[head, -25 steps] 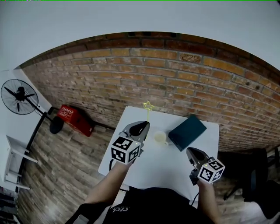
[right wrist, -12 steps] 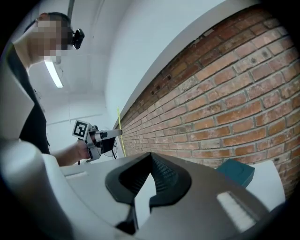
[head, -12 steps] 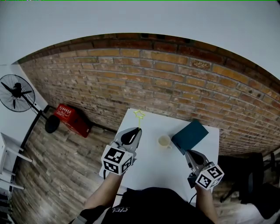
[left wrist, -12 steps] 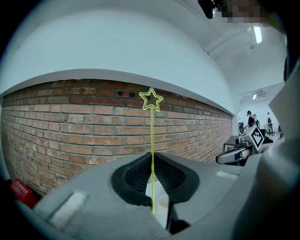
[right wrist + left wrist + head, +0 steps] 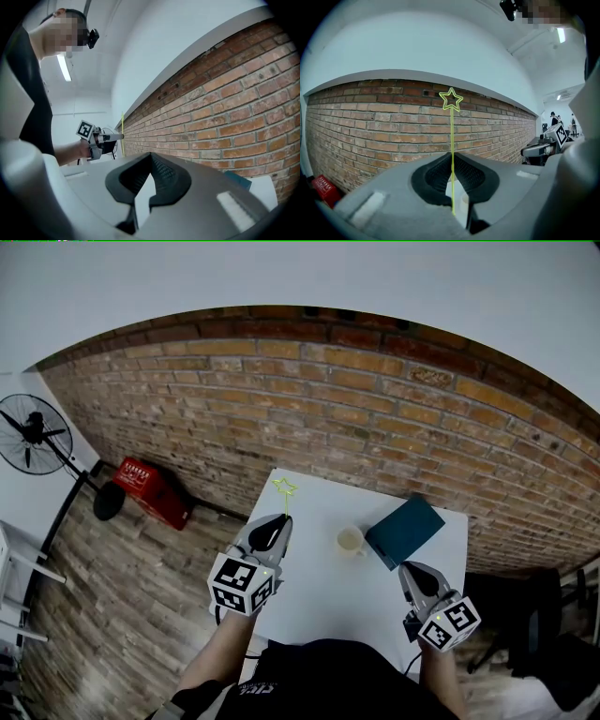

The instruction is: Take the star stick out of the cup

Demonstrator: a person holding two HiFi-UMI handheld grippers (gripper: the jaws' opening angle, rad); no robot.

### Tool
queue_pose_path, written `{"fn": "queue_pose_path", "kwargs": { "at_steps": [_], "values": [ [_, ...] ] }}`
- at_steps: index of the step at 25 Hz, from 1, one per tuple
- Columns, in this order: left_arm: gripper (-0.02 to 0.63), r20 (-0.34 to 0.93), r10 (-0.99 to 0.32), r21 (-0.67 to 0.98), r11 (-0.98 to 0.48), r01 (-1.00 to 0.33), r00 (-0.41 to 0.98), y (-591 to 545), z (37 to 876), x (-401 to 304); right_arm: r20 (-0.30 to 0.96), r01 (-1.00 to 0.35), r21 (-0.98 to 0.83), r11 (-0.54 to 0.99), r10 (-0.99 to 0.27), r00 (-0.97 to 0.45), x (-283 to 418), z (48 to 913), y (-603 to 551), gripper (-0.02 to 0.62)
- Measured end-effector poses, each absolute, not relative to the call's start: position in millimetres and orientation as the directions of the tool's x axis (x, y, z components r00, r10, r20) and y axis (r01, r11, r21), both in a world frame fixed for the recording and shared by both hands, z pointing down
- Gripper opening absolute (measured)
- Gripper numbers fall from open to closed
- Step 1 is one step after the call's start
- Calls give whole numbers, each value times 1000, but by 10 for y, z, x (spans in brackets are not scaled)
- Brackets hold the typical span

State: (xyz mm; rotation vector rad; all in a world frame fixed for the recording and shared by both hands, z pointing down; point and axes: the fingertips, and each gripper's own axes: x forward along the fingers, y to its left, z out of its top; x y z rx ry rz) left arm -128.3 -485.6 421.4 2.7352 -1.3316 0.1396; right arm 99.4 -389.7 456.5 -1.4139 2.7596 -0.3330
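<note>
- The left gripper (image 5: pixel 281 518) has its jaws clamped on the thin stem of the star stick (image 5: pixel 451 136), which stands upright with its yellow star at the top.
- The stick is out of the cup (image 5: pixel 351 540), well to the cup's left, over the edge of the white table (image 5: pixel 328 601).
- The cup looks empty, though it shows too small to be sure.
- A teal book (image 5: pixel 405 529) lies just right of the cup.
- The right gripper (image 5: pixel 412 570) hangs nearer the person than the cup, to its right, jaw tips together on nothing.
</note>
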Motion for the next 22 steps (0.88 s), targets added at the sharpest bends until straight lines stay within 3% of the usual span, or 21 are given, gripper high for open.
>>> {"fn": "queue_pose_path", "kwargs": {
  "at_steps": [22],
  "values": [
    [20,118,-760,74,-635,-769,639,-4855,4190,-1197,95,-807,-204,554,-809,-580,992,4640,-3850,-2]
  ]
}}
